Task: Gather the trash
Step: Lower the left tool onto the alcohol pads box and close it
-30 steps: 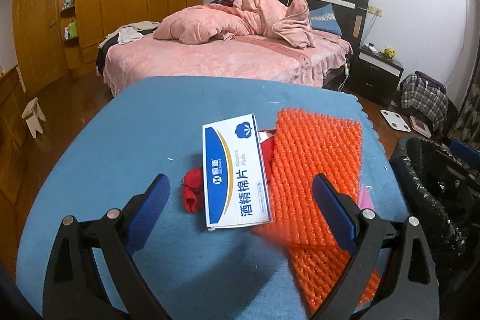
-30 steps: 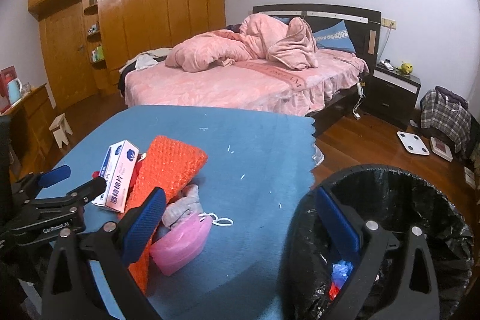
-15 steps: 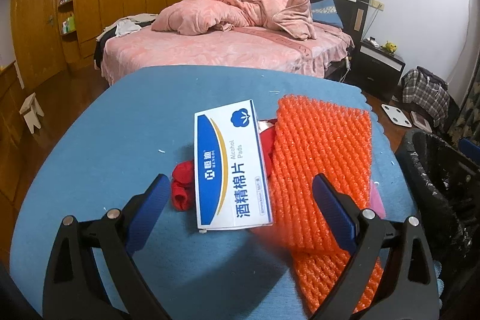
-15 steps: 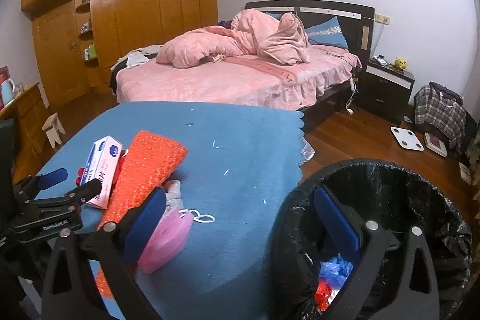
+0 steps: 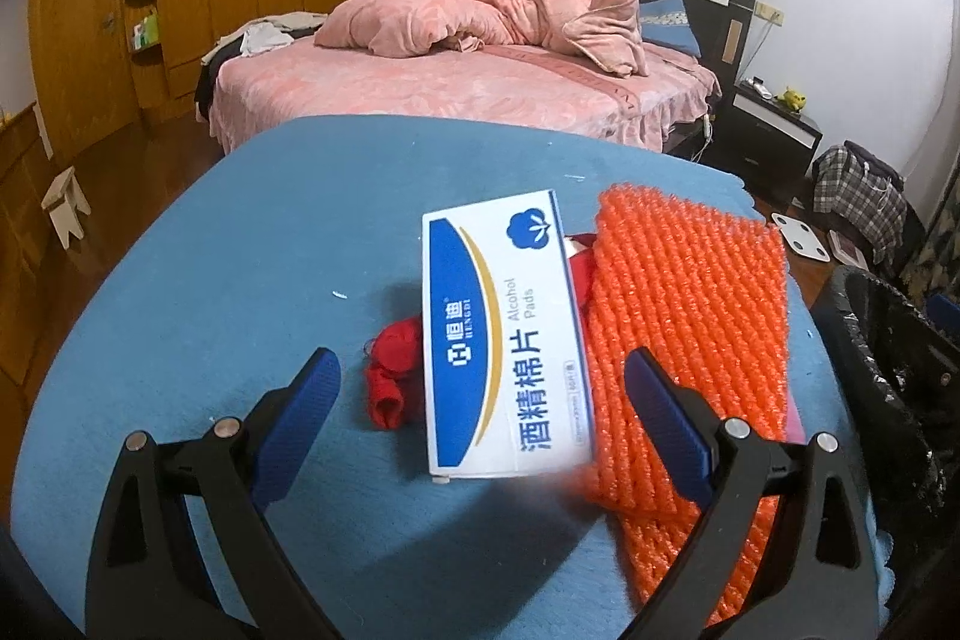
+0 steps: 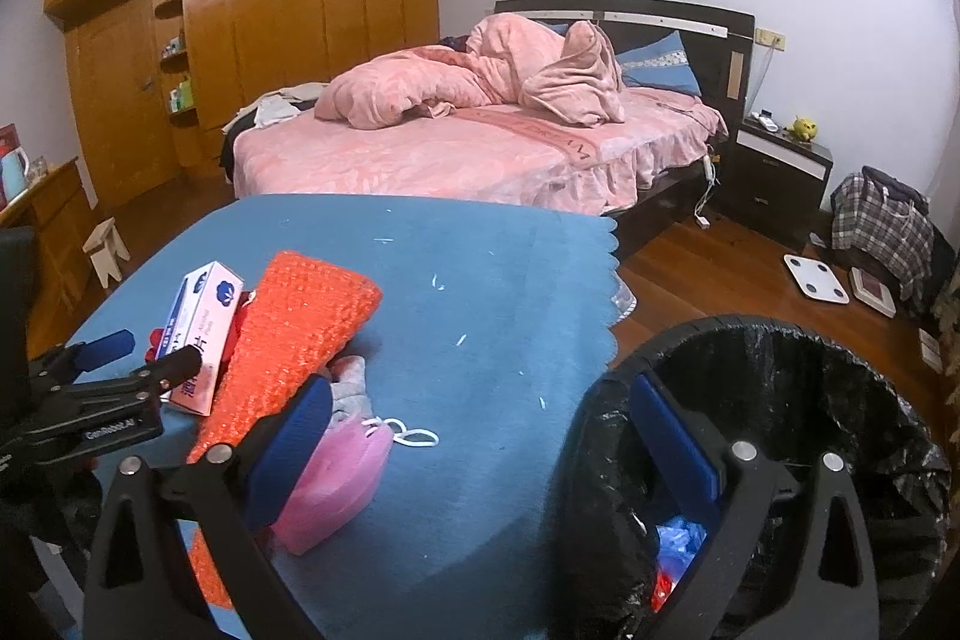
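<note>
The left tool [image 5: 480,406], black-framed with blue pads, hangs spread wide and empty above the blue felt-covered counter [image 5: 252,232], its two fingers reaching either side of a white-and-blue cardboard box of alcohol pads [image 5: 501,334]. The right tool [image 6: 480,436] is likewise released and holds nothing; it sits over the gap between the counter edge and the black-lined round trash bin [image 6: 840,400].

The main risk is a muddled grab. The box lies propped at a tilt, its right edge resting on a sheet of orange bubble wrap [image 5: 690,310], with a crumpled red scrap [image 5: 393,370] just beside its left edge. If the left tool closes from here, the right pad may catch the wrap instead of the cardboard, or drag the red scrap along, and the light box could skid or tip out of the squeeze. The box's broad face also nearly fills the opening, so a slightly skewed approach would push it rather than straddle it.

A pink face mask [image 6: 336,484] with white ear loops lies near the right tool's left finger, well short of the bin, which stands off the counter to the right.
</note>
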Action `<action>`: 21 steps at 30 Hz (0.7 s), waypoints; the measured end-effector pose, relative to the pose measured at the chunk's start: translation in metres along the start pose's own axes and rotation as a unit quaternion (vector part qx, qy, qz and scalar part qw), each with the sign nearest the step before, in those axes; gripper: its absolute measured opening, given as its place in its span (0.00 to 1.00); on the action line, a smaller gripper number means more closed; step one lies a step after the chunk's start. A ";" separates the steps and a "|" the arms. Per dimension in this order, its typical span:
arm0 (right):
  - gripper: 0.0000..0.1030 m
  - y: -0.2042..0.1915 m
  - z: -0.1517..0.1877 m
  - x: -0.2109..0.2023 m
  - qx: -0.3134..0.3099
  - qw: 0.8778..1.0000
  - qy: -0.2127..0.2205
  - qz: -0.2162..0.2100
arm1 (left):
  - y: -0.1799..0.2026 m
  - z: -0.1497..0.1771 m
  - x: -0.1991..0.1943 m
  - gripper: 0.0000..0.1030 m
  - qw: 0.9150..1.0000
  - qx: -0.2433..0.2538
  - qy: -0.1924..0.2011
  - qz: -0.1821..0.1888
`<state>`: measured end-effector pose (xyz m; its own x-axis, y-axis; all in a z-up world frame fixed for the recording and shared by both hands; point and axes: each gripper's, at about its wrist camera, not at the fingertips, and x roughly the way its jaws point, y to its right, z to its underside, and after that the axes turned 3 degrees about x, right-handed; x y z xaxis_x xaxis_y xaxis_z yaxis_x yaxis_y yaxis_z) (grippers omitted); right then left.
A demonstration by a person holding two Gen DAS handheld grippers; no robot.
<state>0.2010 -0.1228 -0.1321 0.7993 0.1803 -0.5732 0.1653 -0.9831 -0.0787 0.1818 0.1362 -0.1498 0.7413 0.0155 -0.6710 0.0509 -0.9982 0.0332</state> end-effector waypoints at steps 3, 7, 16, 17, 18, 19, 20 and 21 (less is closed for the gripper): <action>0.94 -0.002 -0.002 0.002 -0.002 1.000 0.001 -0.002 | -0.001 0.000 0.006 0.90 1.000 -0.001 -0.005 0.004; 0.94 -0.006 -0.003 0.007 -0.003 1.000 0.001 -0.005 | -0.003 0.001 0.013 0.90 1.000 0.001 -0.012 0.008; 0.94 -0.011 -0.005 0.010 -0.006 1.000 0.001 -0.009 | -0.002 0.002 0.028 0.70 0.999 -0.009 -0.033 0.027; 0.94 -0.012 -0.006 0.010 -0.007 1.000 0.002 -0.009 | -0.002 0.002 0.029 0.65 0.999 -0.010 -0.035 0.030; 0.94 -0.012 -0.006 0.010 -0.006 1.000 0.002 -0.009 | -0.002 0.003 0.029 0.63 0.999 -0.011 -0.036 0.032; 0.94 -0.013 -0.006 0.011 -0.006 1.000 0.001 -0.010 | -0.002 0.003 0.029 0.60 0.999 -0.012 -0.037 0.034; 0.94 -0.012 -0.006 0.010 -0.006 1.000 0.001 -0.010 | -0.001 0.003 0.029 0.58 0.999 -0.013 -0.036 0.035; 0.94 -0.014 -0.006 0.011 -0.007 1.000 0.001 -0.011 | -0.001 0.003 0.028 0.57 0.999 -0.013 -0.034 0.034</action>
<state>0.2104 -0.1069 -0.1325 0.7969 0.2018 -0.5694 0.1904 -0.9784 -0.0802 0.2005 0.1375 -0.1712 0.6963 -0.0568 -0.7155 0.0202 -0.9949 0.0987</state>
